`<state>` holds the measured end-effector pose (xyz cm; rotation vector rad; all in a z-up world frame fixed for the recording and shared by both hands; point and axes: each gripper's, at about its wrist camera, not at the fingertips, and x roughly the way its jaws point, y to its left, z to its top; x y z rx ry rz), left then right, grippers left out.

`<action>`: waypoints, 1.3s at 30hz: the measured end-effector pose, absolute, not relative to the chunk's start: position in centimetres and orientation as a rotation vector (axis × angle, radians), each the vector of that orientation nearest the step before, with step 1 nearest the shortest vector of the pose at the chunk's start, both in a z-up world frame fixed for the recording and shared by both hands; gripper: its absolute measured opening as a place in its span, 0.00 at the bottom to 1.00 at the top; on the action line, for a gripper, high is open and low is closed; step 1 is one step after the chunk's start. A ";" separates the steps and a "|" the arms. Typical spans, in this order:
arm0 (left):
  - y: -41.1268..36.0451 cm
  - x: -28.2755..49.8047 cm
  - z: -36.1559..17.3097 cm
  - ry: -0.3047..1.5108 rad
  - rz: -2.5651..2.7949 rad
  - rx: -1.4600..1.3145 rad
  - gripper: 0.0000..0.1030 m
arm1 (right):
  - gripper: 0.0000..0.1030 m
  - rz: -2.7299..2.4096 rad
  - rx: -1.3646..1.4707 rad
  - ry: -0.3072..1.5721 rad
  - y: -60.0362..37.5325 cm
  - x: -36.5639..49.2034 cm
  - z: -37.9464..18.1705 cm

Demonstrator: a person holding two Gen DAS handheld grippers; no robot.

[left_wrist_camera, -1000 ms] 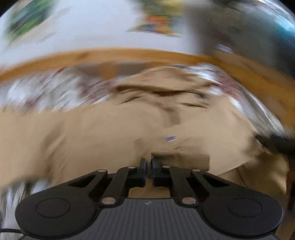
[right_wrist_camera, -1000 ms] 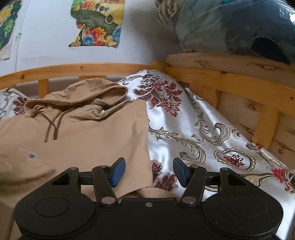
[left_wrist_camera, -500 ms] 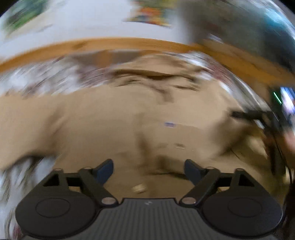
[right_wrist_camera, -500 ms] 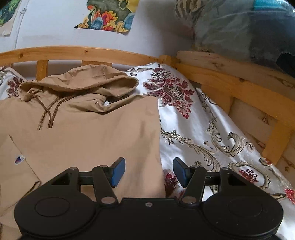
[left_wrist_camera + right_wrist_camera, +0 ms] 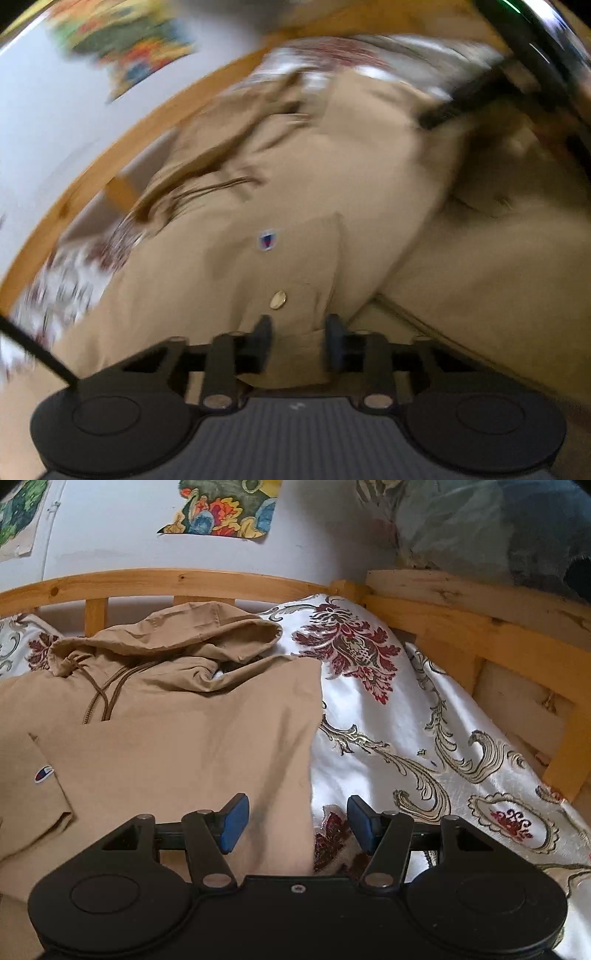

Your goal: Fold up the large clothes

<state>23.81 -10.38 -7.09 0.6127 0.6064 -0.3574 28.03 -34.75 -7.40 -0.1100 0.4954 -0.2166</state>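
A bed (image 5: pixel 424 738) with a white, red-flowered satin cover, a pine rail (image 5: pixel 177 581) and a pale wall hung with bright prints. The tan hoodie (image 5: pixel 177 746) lies flat on it, hood toward the rail, one sleeve already folded across the chest. Left tongs (image 5: pixel 297 334) have just been narrowing around a snap-fastened fabric edge without visibly pinching it; right tongs (image 5: pixel 297 821) stand open over the hoodie's side edge. Judged stage: mid-fold; next, a firm grasp of the fabric.

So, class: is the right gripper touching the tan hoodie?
Cannot tell. In the right wrist view the right gripper stands open above the hoodie, its edge between the pads, but no contact or gap shows plainly.
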 end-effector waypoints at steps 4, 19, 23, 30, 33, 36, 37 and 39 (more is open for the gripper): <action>-6.7 23.6 -4.5 0.579 -0.257 0.379 0.12 | 0.59 -0.223 -0.114 0.485 -34.6 28.0 -7.5; 1.3 27.2 -4.8 0.751 0.127 0.191 0.13 | 0.13 -0.212 -0.172 0.514 -33.2 28.8 -7.9; -0.1 28.2 -5.9 0.745 0.106 0.260 0.14 | 0.07 -0.280 -0.264 0.441 -33.3 28.3 -6.9; -1.2 29.4 -7.6 0.786 0.067 0.246 0.16 | 0.07 -0.343 -0.357 0.474 -34.1 29.2 -8.8; -0.5 28.8 -7.2 0.768 0.070 0.220 0.41 | 0.10 -0.340 -0.306 0.454 -34.5 28.9 -8.4; -0.2 28.2 -6.1 0.712 0.050 0.191 0.66 | 0.30 -0.339 -0.232 0.444 -35.0 29.0 -7.0; -0.3 28.3 -5.7 0.691 0.041 0.187 0.71 | 0.38 -0.332 -0.225 0.434 -34.9 29.2 -6.6; -1.1 28.9 -5.4 0.664 0.031 0.217 0.73 | 0.46 -0.323 -0.243 0.405 -34.2 30.0 -5.7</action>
